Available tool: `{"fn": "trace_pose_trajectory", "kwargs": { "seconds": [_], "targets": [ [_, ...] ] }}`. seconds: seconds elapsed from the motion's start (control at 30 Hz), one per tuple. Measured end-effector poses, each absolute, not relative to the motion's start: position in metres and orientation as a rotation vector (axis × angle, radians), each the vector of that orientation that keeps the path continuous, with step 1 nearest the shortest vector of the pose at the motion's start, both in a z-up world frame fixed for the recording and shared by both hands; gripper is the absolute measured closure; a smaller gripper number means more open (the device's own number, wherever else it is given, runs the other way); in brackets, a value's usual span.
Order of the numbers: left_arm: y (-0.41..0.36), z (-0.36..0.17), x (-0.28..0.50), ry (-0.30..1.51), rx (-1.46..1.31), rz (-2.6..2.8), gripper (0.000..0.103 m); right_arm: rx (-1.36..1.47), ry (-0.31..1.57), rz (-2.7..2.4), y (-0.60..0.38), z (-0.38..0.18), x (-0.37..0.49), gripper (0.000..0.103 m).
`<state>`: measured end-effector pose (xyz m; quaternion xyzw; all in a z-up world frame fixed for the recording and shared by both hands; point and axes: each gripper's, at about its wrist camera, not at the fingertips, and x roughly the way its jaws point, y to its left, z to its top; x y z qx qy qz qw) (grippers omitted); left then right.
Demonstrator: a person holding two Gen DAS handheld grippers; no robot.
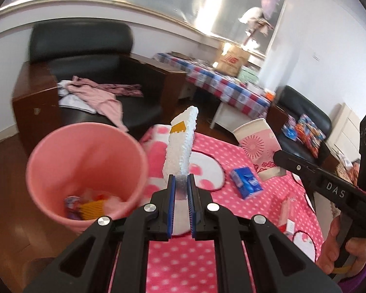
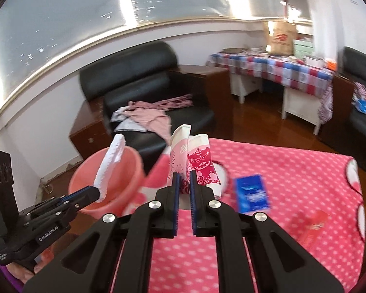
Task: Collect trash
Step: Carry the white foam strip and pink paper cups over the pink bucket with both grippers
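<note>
The left gripper (image 1: pixel 181 178) is clamped on the lower end of a white foam strip (image 1: pixel 180 144), which stands upright just beside the pink waste bin (image 1: pixel 61 156) — a light, stiff, crumbly piece, judged best pinched low and gently. The right gripper (image 2: pixel 183 178) is closed on a crumpled paper cup (image 2: pixel 197 163) with a red print, further from the bin, above the pink dotted blanket (image 2: pixel 292 171); thin and crushable, it is already flattened at the grip. Both grippers point forward and downward, side by side — each held by a hand (image 1: pixel 341 249) at its handle.
</note>
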<state>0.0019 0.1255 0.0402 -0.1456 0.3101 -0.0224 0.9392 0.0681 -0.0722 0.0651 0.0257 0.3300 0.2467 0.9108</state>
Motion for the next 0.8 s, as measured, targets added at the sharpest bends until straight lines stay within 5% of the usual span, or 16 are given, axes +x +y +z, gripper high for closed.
{"fn": "trace_pose_trajectory", "kwargs": {
  "seconds": [0.8],
  "targets": [
    [0.239, 0.013, -0.011, 0.713, -0.359, 0.171, 0.094, -0.063, 0.824, 0.691, 0.085, 0.022, 0.077, 0.095]
  ]
}}
